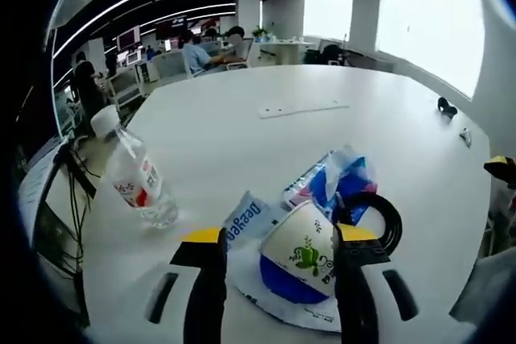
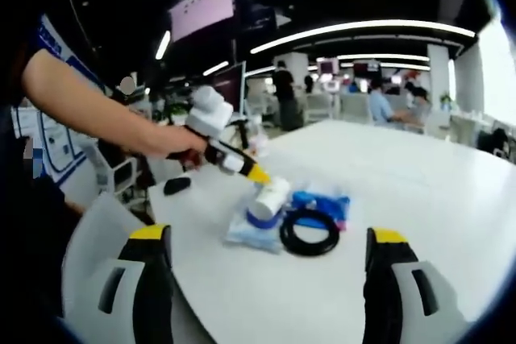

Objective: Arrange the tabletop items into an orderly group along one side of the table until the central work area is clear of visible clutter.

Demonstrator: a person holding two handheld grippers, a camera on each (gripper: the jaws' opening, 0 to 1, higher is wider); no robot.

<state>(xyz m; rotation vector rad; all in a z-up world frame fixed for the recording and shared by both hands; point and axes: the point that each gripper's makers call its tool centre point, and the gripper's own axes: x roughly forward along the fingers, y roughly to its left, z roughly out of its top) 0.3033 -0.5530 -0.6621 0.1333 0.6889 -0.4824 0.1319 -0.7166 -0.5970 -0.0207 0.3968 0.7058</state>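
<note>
- Open-plan office, with ceiling light strips and people seated at desks far behind a large white counter point(image 1: 339, 159).
- Left gripper view: the left hand-held gripper point(image 1: 278, 259) has its jaws closed on a white paper cup with a blue base and a green leaf print point(image 1: 300, 263); the cup tilts over a white and blue packet point(image 1: 246, 219) lying on the counter.
- Just behind the cup lie a blue tissue pack point(image 1: 343, 179) and a black cable loop point(image 1: 385, 215).
- A clear water bottle with a red label point(image 1: 137, 179) lies tilted near the counter's left edge, apart from the group.
- Right gripper view: the right hand-held gripper point(image 2: 270, 267) is spread wide and holds nothing, near the counter edge; the cable loop lies beyond it.
</note>
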